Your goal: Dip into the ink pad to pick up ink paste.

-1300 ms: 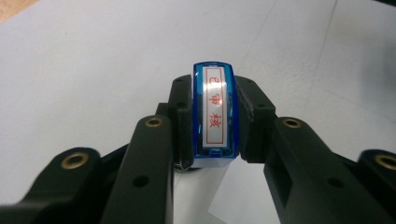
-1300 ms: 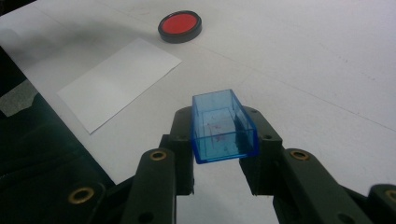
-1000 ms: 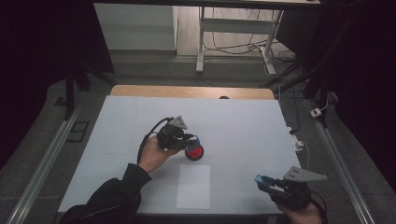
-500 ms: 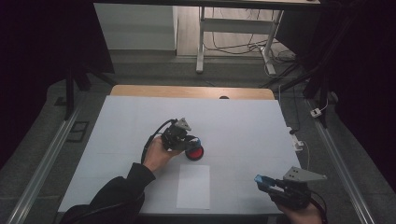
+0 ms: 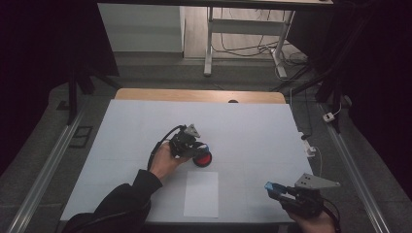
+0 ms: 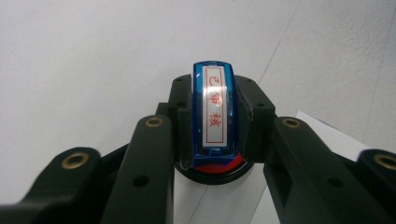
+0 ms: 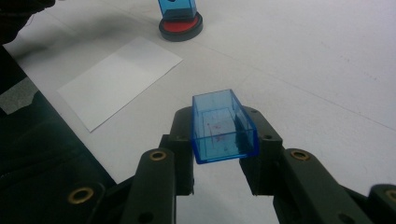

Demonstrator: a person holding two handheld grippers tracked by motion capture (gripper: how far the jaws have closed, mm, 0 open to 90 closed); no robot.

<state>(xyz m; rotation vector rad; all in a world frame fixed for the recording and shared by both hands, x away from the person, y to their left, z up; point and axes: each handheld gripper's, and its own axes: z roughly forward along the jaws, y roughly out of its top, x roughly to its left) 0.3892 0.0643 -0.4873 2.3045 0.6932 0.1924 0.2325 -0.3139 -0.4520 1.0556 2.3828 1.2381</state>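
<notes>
The blue stamp (image 6: 214, 116), its label with red characters facing up, sits pressed on the round red ink pad (image 5: 203, 158) near the middle of the tabletop (image 5: 252, 126), clamped between the jaws of the left claw (image 5: 197, 150). Its clear blue cap (image 7: 223, 126) is already off, gripped by the right claw (image 7: 219, 140) well apart, near the front right edge. By my reading the inking is under way; stamping the white paper sheet (image 5: 201, 193) just in front of the pad, and recapping, remain.
</notes>
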